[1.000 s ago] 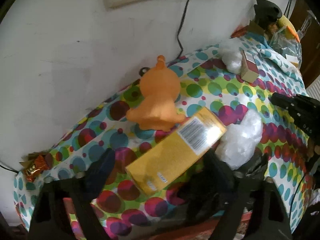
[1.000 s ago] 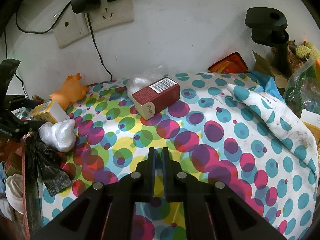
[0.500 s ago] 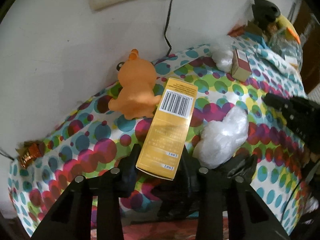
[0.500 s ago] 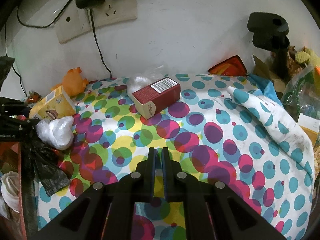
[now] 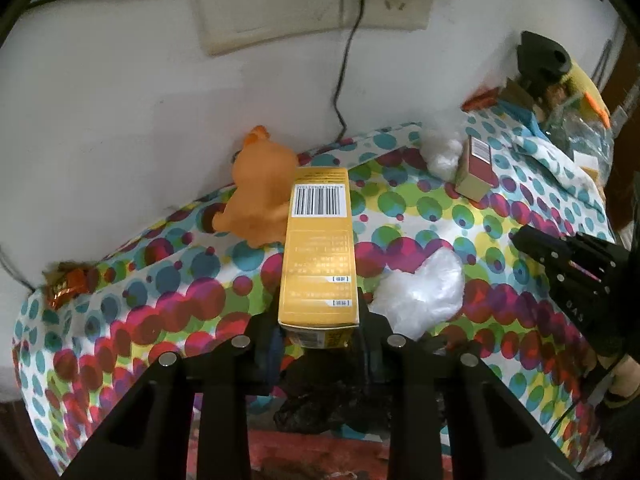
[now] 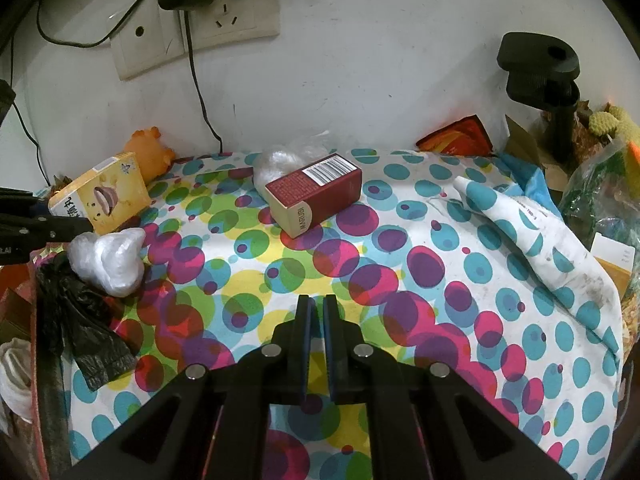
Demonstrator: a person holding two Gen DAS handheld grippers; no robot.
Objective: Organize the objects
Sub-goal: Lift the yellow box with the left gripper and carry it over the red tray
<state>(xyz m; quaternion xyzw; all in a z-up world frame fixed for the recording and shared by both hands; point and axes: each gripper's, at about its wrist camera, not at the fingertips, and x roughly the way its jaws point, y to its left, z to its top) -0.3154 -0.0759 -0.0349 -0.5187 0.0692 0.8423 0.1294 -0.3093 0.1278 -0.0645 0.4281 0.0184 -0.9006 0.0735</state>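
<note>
Spotted cloth covers bench. Left gripper jaws clamped on yellow box, lifted just in front of orange toy. Right gripper jaws closed, empty, above cloth. Red box near wall.

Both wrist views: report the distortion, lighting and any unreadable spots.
Left wrist: fisheye bends the wall socket plate; the yellow box is dim, its barcode sharp, its small print unreadable. Right wrist: dark corner vignette, even light on the spotted cloth, red box barcode crisp.
</note>
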